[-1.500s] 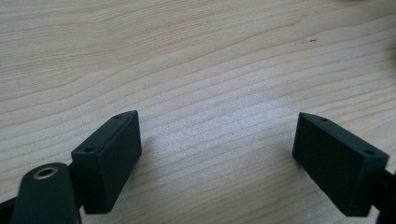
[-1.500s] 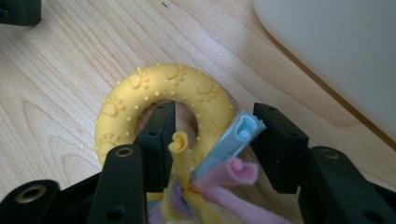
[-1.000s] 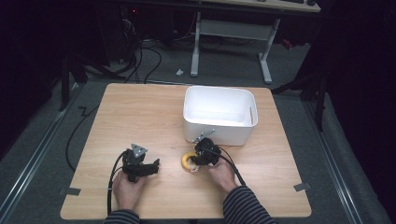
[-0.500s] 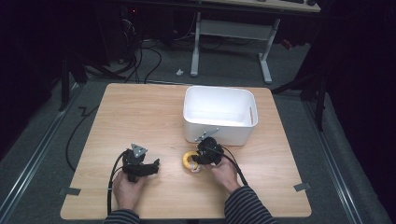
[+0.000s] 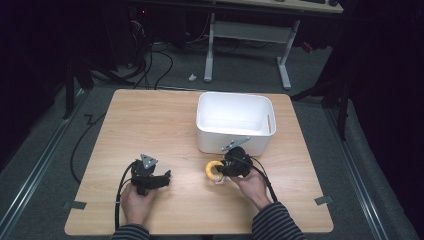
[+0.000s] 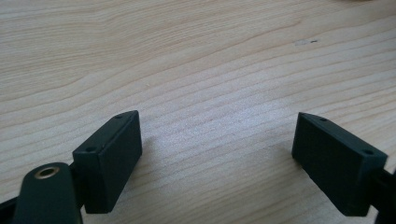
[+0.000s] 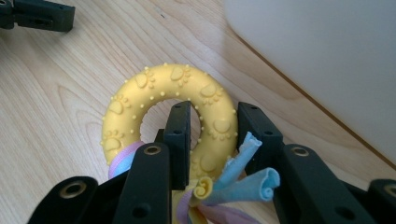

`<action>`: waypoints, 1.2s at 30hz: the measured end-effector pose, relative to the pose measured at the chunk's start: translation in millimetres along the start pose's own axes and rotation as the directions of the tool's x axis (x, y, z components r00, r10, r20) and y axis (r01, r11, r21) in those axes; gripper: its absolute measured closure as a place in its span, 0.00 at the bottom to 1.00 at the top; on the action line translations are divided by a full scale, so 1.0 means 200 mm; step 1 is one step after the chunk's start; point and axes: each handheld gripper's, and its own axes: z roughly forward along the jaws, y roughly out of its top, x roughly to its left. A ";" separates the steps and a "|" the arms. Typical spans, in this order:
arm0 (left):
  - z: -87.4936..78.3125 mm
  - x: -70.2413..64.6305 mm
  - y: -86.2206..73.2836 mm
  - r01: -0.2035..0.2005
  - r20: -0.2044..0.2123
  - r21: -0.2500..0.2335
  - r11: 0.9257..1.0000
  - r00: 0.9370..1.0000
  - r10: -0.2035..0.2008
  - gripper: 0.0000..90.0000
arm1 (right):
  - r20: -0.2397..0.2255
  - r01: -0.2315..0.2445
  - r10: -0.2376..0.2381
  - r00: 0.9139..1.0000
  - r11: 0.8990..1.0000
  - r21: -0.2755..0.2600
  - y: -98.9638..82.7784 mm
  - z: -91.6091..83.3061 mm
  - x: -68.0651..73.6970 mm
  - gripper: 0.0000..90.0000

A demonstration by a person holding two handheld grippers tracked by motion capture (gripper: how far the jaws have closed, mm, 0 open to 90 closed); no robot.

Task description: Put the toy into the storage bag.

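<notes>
At the table's near edge, left gripper (image 5: 162, 178) rests with jaws wide apart, nothing between. At its 3 o'clock, right gripper (image 7: 210, 126) clamps the yellow ring toy (image 7: 170, 109), apparently just off the wood. Beyond, at 12 o'clock, white bin (image 5: 234, 131).

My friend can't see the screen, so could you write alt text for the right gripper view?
Two black fingers clamp one side of a yellow rubber ring toy stamped with paw prints, one finger through its hole. Pastel fabric strips curl from the ring's near end, above a wooden table, with a white bin at the right.
</notes>
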 end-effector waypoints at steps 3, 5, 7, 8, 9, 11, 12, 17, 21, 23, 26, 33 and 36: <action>0.00 0.00 0.00 0.000 0.000 0.000 1.000 1.000 0.000 0.18 | 0.002 0.003 -0.003 1.000 1.000 -0.005 -0.01 -0.02 -0.01 0.74; 0.00 0.00 0.00 -0.001 0.000 0.000 1.000 1.000 0.001 0.18 | 0.012 0.003 -0.003 1.000 1.000 -0.014 -0.03 -0.06 -0.03 0.74; 0.00 0.00 0.00 0.000 0.000 0.000 1.000 1.000 0.000 0.18 | 0.016 0.000 0.000 1.000 1.000 -0.014 -0.04 -0.07 -0.03 0.74; 0.00 0.00 0.00 0.000 0.000 0.000 1.000 1.000 0.000 0.18 | 0.019 0.002 -0.002 1.000 1.000 -0.018 -0.04 -0.08 -0.04 0.74; 0.00 0.00 0.00 0.000 0.000 0.000 1.000 1.000 0.000 0.18 | 0.021 -0.001 0.001 1.000 1.000 -0.020 -0.05 -0.09 -0.04 0.74; 0.00 0.00 0.00 0.000 0.000 0.000 1.000 1.000 0.000 0.18 | 0.028 0.003 -0.003 1.000 1.000 -0.022 -0.07 -0.11 -0.05 0.74; 0.00 0.00 0.00 0.000 0.000 0.000 1.000 1.000 0.000 0.18 | 0.031 0.003 -0.003 1.000 1.000 -0.019 -0.08 -0.12 -0.06 0.74; 0.00 0.00 0.00 0.000 0.000 0.000 1.000 1.000 0.000 0.18 | 0.045 -0.010 0.011 0.999 1.000 -0.018 -0.12 -0.17 -0.09 0.74; 0.00 0.00 0.00 0.001 0.000 -0.001 1.000 1.000 -0.001 0.18 | 0.064 -0.027 0.028 0.998 0.999 -0.017 -0.17 -0.22 -0.12 0.74; 0.00 0.00 0.00 0.001 0.000 -0.001 1.000 1.000 -0.001 0.18 | 0.100 -0.015 0.016 0.995 1.000 -0.011 -0.19 -0.24 -0.13 0.74; 0.00 0.00 0.00 0.001 0.000 -0.001 1.000 1.000 -0.001 0.18 | 0.118 -0.008 0.010 0.993 1.000 -0.014 -0.21 -0.27 -0.14 0.74; 0.00 0.00 0.00 0.001 0.000 -0.001 1.000 1.000 -0.001 0.18 | 0.134 -0.042 0.047 0.990 0.998 -0.040 -0.27 -0.36 -0.20 0.74; 0.00 0.00 0.00 0.001 -0.001 -0.001 1.000 1.000 -0.001 0.18 | 0.143 -0.041 0.047 0.989 0.998 -0.046 -0.28 -0.37 -0.21 0.74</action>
